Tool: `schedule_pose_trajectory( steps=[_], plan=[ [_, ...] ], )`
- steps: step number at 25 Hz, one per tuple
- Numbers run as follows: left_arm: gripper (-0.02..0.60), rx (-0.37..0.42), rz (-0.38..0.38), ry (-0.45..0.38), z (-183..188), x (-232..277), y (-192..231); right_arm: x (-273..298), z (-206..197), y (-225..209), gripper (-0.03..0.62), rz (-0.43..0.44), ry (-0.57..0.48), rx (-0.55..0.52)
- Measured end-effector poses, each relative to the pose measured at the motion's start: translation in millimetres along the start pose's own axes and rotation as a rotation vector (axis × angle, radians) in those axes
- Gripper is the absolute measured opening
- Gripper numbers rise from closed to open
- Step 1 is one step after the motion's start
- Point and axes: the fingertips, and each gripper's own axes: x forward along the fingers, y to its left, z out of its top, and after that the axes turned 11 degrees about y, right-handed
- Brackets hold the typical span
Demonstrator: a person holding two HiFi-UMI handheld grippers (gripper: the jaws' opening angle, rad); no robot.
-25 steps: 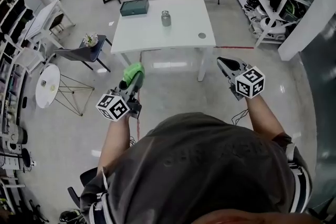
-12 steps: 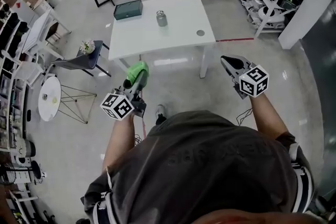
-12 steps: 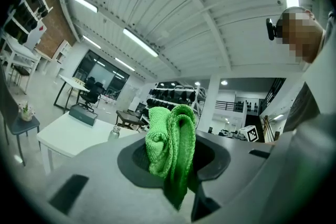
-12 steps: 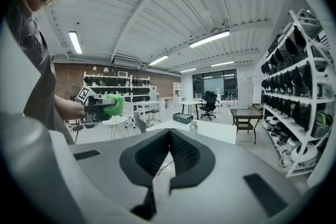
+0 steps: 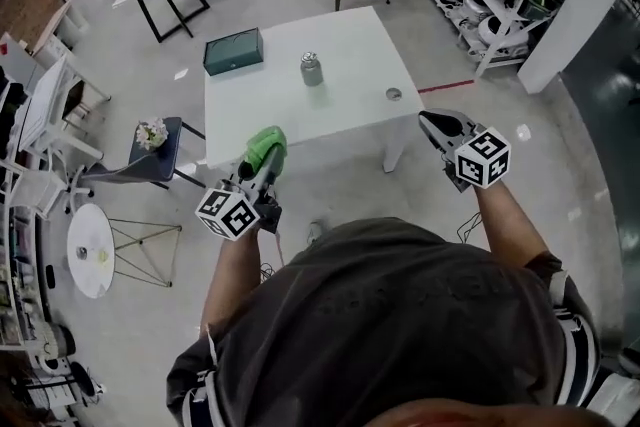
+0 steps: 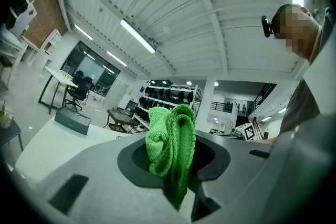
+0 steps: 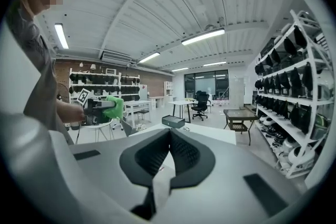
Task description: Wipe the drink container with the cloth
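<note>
The left tool (image 5: 262, 153), pinching the green cloth (image 5: 267, 141), and the right tool (image 5: 427, 119), pressed together empty, have come nearer the tabletop (image 5: 350, 40); the drink container (image 5: 312, 70) on it waits unwiped.

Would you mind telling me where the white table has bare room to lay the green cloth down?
The near half of the table is bare, bordered by its near edge, the green box and the drink container. The far right corner beyond the round hole is free too. Only the strip between box and container is tight.
</note>
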Motion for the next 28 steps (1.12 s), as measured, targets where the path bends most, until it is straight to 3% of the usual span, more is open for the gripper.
schedule_pose_trajectory(
  steps=[8,14,23,28],
  plan=[
    [0.095,0.031,-0.076,0.036,70.1,20.2,134.5,131.3,77.2,-2.8,-0.008,-0.029,0.002,0.01],
    [0.095,-0.001,-0.102,0.062,88.2,50.9,204.3,199.3,99.4,-32.3,-0.008,-0.045,0.039,0.038],
    [0.095,-0.051,-0.079,0.127,82.7,125.5,244.1,243.3,88.0,-108.9,-0.006,-0.009,0.082,0.1],
    [0.095,-0.074,0.011,0.166,67.5,147.4,241.3,260.3,75.2,-140.5,-0.006,0.085,0.088,0.117]
  ],
)
